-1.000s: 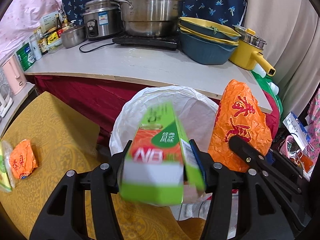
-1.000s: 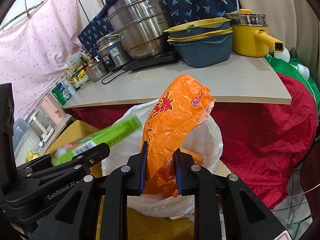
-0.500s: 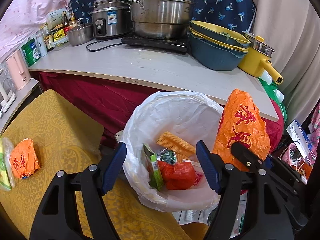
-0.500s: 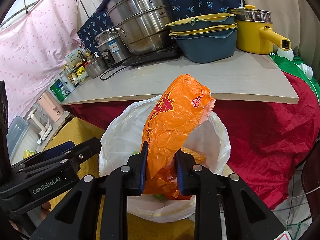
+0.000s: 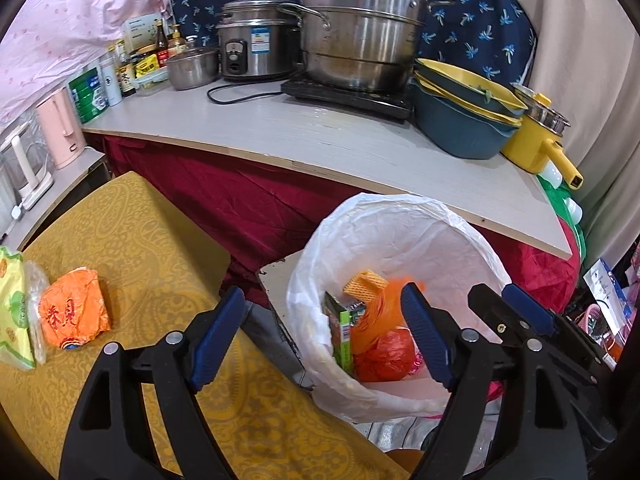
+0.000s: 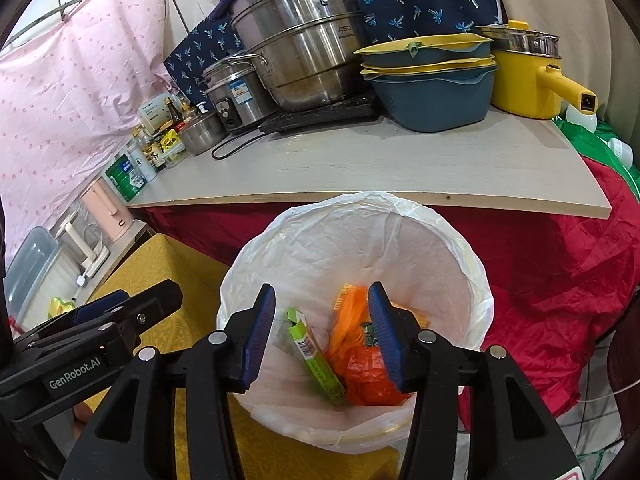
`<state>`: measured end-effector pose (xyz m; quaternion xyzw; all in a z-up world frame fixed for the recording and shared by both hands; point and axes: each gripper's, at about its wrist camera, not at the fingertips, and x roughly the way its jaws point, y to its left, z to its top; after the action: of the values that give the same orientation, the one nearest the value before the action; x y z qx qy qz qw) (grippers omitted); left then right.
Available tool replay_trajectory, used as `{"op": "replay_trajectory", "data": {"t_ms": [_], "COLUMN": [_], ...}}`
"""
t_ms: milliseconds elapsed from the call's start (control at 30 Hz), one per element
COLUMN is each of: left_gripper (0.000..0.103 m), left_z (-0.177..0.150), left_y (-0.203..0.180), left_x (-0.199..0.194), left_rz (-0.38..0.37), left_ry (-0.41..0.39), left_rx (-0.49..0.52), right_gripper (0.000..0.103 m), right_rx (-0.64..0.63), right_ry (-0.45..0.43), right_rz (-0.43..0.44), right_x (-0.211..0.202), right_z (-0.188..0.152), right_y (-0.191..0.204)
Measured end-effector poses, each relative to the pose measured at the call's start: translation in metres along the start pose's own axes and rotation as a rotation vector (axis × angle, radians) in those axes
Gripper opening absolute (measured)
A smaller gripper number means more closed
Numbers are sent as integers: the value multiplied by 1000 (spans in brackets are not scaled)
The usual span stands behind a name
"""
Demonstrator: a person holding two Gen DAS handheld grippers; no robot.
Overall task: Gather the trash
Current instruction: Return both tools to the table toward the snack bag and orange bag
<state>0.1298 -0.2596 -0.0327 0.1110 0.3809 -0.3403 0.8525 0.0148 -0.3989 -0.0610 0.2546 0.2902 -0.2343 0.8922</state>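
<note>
Orange snack wrapper (image 5: 74, 314) by the table's left edge looks light, crinkly and slippery, so pinch its bunched middle; both your left gripper (image 5: 322, 336) and right gripper (image 6: 320, 336) have just been opening and hold nothing.

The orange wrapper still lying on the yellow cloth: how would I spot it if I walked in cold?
Start at the white-lined trash bin below the grey countertop, then look left across the yellow patterned tablecloth. Near the cloth's left edge lies the crumpled orange wrapper. It bears red characters, unlike the pale green packet beside it, and it is outside the bin.
</note>
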Motion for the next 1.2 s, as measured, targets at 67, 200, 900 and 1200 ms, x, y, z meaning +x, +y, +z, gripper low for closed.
{"op": "replay_trajectory", "data": {"t_ms": [67,200,900,1200], "left_gripper": [76,76,76,76], "left_z": [0,-1,-47,-87], "left_y": [4,17,159,229], "left_x": [-4,-15,-109,-141], "left_rz": [3,13,223,324], "left_ry": [-5,-18,-94,-82], "left_rx": [-9,-31,-214,-308], "right_gripper": [48,50,62,62], "right_rx": [-6,-23,-203,-283], "right_ry": [-4,-12,-19,30], "right_rz": [1,7,135,217], "right_x": [-3,-9,-39,-36], "right_z": [0,1,-22,-54], "right_y": [5,17,149,213]}}
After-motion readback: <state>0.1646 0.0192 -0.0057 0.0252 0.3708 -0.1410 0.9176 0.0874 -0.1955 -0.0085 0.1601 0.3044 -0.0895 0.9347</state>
